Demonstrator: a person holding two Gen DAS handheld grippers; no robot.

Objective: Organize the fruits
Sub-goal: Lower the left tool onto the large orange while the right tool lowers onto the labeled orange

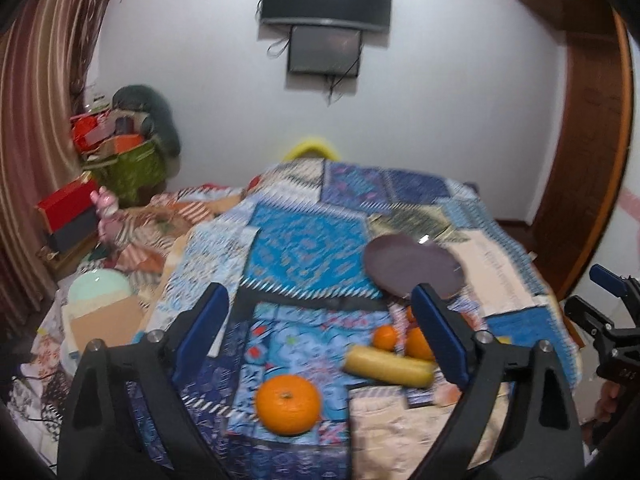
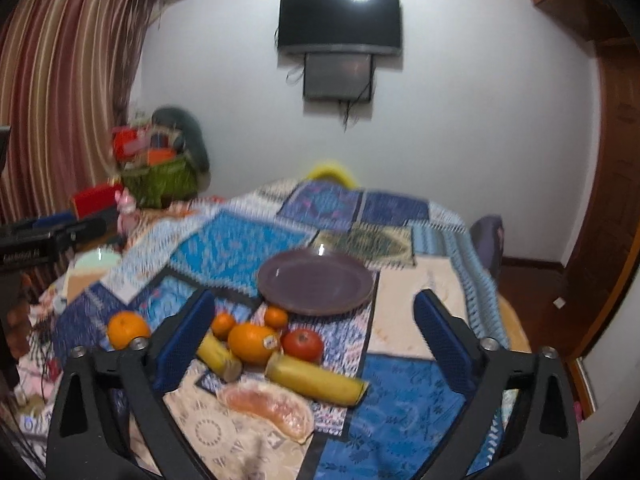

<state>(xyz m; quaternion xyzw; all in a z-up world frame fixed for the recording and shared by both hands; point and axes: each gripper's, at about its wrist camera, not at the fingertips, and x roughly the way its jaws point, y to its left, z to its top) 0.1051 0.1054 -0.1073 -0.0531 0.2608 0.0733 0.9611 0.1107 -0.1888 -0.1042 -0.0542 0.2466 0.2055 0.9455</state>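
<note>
Fruits lie on a blue patchwork cloth (image 2: 248, 240). In the right wrist view: a large orange (image 2: 253, 342) with a sticker, a lone orange (image 2: 127, 329) at left, two small oranges (image 2: 223, 324) (image 2: 276, 317), a red tomato-like fruit (image 2: 302, 344), two banana pieces (image 2: 316, 378) (image 2: 218, 356), and a peeled pink citrus segment (image 2: 268, 408). An empty dark purple plate (image 2: 316, 283) lies behind them. My right gripper (image 2: 316, 344) is open above the pile. My left gripper (image 1: 320, 328) is open above the lone orange (image 1: 288, 403); a banana (image 1: 388, 366) and the plate (image 1: 412, 266) also show there.
A mint bowl (image 1: 98, 288) and cardboard (image 1: 106, 322) sit at the left edge of the table. Boxes and a green bag (image 1: 128, 168) pile up by the curtain. A yellow chair back (image 1: 310, 148) stands behind the table. The right gripper's side (image 1: 612, 320) shows at the right.
</note>
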